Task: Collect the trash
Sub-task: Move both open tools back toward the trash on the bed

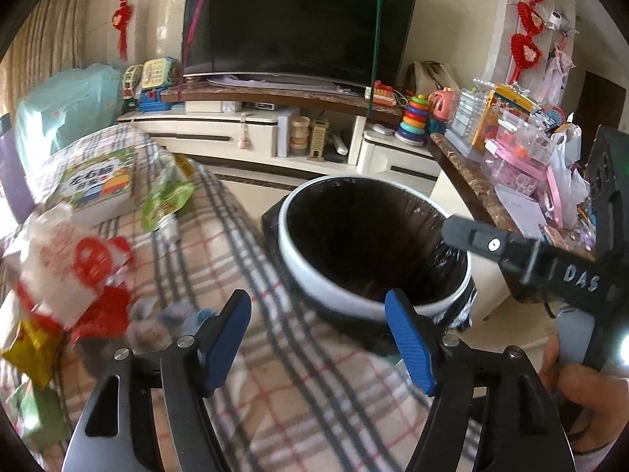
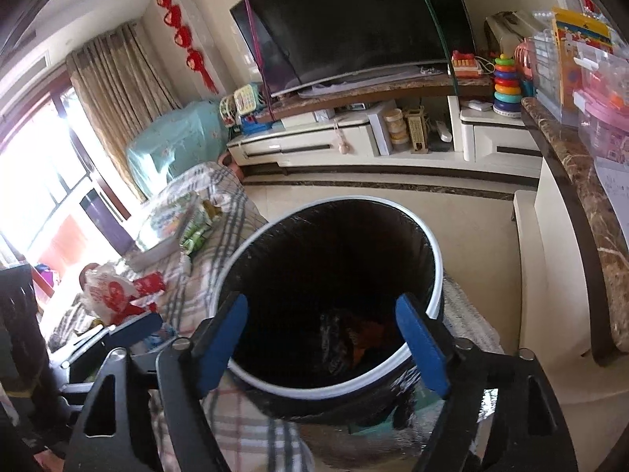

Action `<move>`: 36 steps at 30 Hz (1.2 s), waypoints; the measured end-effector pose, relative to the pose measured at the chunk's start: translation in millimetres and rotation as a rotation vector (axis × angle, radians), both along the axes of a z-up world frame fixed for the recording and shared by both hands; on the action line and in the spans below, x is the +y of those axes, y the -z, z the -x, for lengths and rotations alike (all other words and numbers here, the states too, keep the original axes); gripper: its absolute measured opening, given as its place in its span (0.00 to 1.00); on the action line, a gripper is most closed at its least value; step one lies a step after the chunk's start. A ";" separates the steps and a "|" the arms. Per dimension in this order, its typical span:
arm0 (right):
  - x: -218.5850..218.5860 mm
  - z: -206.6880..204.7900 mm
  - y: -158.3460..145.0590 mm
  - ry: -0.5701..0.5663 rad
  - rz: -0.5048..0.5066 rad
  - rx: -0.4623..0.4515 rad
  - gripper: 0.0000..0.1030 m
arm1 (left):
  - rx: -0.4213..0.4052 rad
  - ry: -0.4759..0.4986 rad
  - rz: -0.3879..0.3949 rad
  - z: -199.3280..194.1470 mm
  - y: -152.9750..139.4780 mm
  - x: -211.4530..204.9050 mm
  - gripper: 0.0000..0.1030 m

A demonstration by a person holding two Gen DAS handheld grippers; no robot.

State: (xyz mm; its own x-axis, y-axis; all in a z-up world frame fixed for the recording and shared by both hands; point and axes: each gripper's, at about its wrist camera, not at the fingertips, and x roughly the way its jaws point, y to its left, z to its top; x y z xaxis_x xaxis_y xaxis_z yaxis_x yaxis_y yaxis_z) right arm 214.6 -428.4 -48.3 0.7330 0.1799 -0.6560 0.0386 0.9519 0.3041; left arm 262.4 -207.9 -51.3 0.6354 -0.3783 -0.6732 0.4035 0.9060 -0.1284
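A round trash bin [image 1: 314, 271] with a white rim and black liner stands beside a plaid-covered surface [image 1: 251, 236]. It fills the middle of the right wrist view [image 2: 428, 244], with crumpled trash [image 2: 365, 334] at its bottom. My left gripper [image 1: 320, 344] is open and empty over the plaid cloth near the bin's rim. My right gripper [image 2: 324, 342] is open and empty above the bin's mouth; it shows in the left wrist view [image 1: 511, 247] reaching over the bin. A white and red plastic bag [image 1: 67, 263], a yellow wrapper [image 1: 29, 348] and a green wrapper [image 1: 165, 200] lie on the cloth.
A boxed item [image 1: 94, 185] lies on the cloth at the far left. A TV [image 1: 295, 19] on a cabinet [image 1: 243, 133] with toys stands behind. A marble-topped counter [image 1: 464, 169] with clutter is on the right. Tiled floor [image 2: 393, 192] lies beyond the bin.
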 end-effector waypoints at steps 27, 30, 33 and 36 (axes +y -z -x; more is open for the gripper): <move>113.4 47.6 13.6 -0.167 -0.030 -0.015 0.93 | 0.015 -0.234 0.011 112.1 -7.6 134.9 0.73; 128.5 49.6 17.3 -0.200 -0.027 -0.008 0.93 | 0.009 -0.255 0.001 121.0 -10.4 145.1 0.74; 140.7 50.3 18.8 -0.232 -0.019 -0.005 0.93 | 0.008 -0.274 -0.002 129.9 -13.6 158.4 0.78; 150.6 49.8 19.6 -0.256 -0.012 -0.004 0.93 | 0.007 -0.287 -0.012 134.5 -15.2 170.6 0.78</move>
